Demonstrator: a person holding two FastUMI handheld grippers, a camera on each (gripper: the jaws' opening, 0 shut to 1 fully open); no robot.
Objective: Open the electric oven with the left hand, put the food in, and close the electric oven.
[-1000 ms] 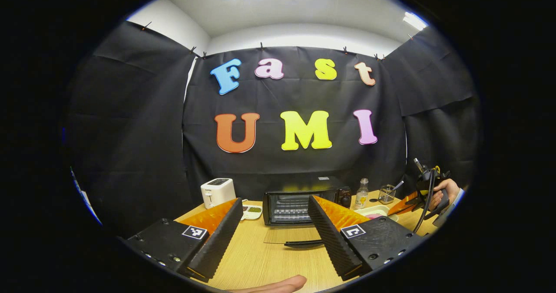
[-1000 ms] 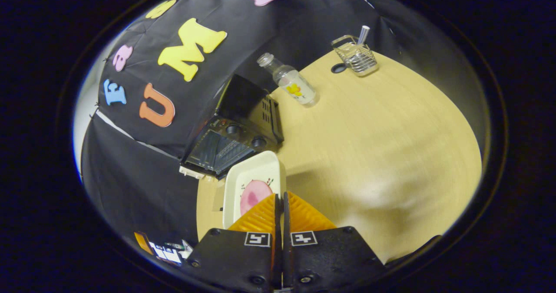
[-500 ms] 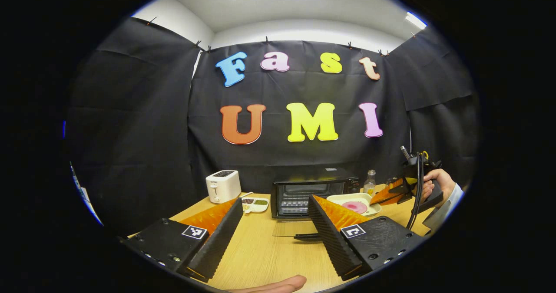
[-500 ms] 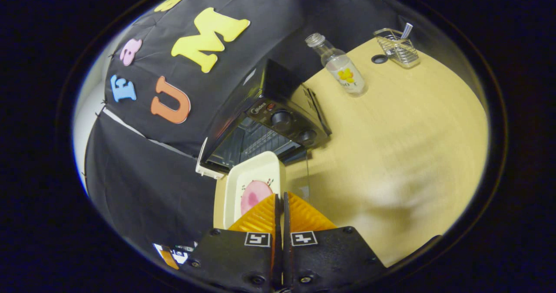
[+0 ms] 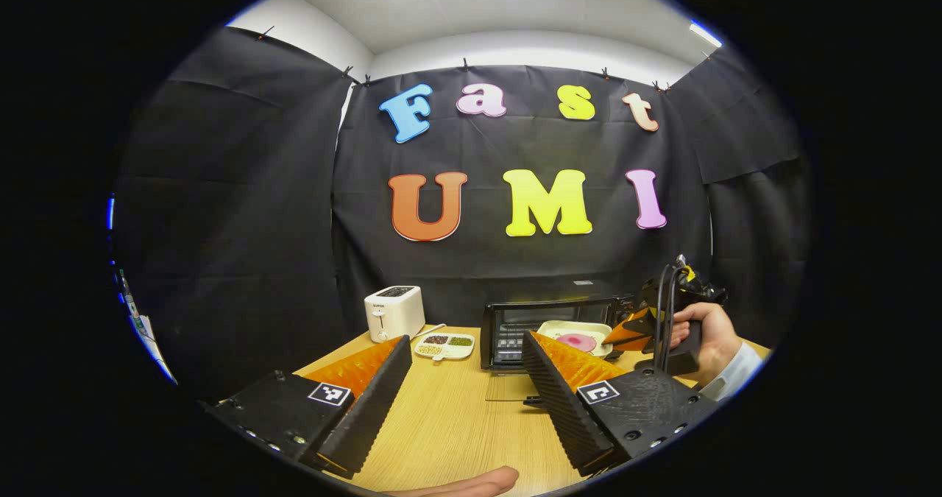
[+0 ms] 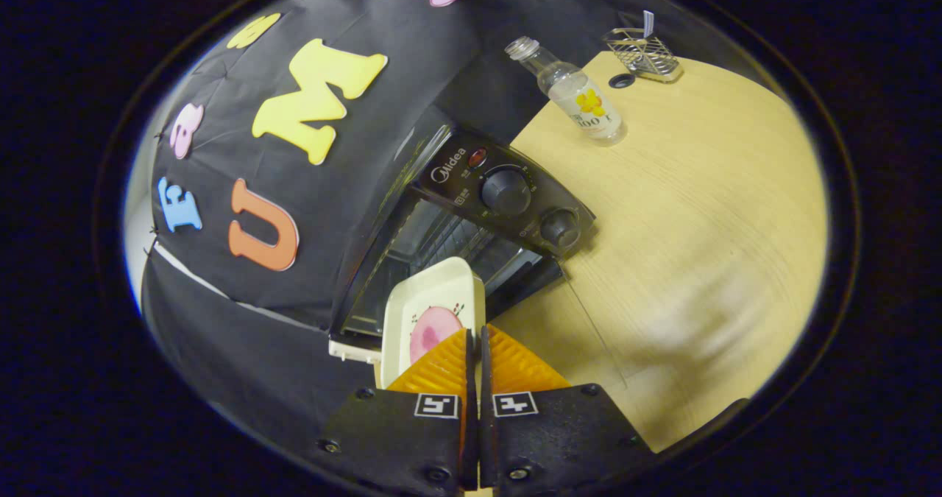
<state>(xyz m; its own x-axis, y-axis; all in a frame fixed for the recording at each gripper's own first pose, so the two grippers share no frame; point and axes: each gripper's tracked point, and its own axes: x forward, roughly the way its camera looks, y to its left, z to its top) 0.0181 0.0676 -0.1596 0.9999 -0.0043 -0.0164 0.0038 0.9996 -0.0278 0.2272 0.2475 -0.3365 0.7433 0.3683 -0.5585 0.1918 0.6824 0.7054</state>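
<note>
The food tray point(image 6: 434, 313), a white rectangular dish with a pink item on it, is held in the air at the mouth of the electric oven point(image 6: 471, 217), its far edge just at the open cavity. The right gripper point(image 6: 475, 346) is clenched on the tray's near rim, fingers pressed together over it. The glass door point(image 5: 511, 388) lies flat and open on the table point(image 6: 699, 210).

Risks, as judged from here:
- The grip is on one edge only. The tray may sag or swing and drop the food.
- The tray may strike the wire rack or the cavity frame if entered tilted.
- The lowered door lies under the approach path and may be hit.

The left gripper point(image 5: 464, 394) hovers above the table in front of the oven, fingers spread and empty. A toaster point(image 5: 394, 311), a divided dish point(image 5: 444, 344) and a bottle point(image 6: 578, 96) stand well clear.
</note>
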